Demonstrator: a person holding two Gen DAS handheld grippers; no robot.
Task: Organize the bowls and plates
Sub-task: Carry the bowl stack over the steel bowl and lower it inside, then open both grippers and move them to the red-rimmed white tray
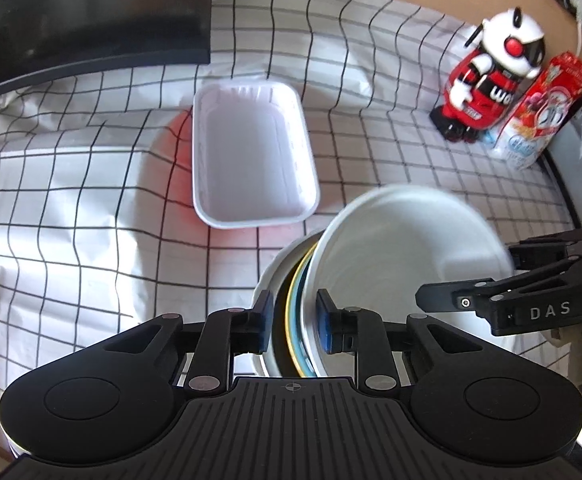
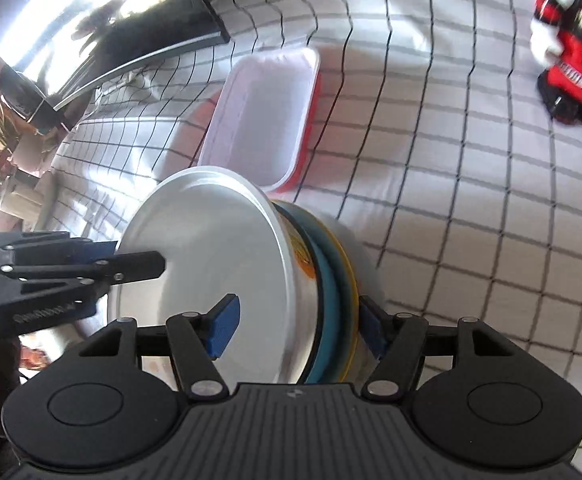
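A stack of plates and bowls stands on edge between both grippers: a white plate [image 1: 403, 248] in front, blue and yellow-rimmed dishes [image 1: 297, 316] behind it, a white bowl at the back. My left gripper [image 1: 295, 322] is shut on the stack's rim. My right gripper [image 2: 297, 330] is shut on the same stack [image 2: 211, 248] from the other side, and it also shows in the left wrist view [image 1: 467, 280]. A white rectangular tray [image 1: 251, 152] lies empty on the checked cloth beyond, also seen in the right wrist view [image 2: 263, 120].
A checked tablecloth [image 1: 71, 200] covers the table. A red and white toy robot [image 1: 487, 76] and a snack packet [image 1: 543, 108] stand at the far right. A black screen [image 1: 83, 12] stands at the far left.
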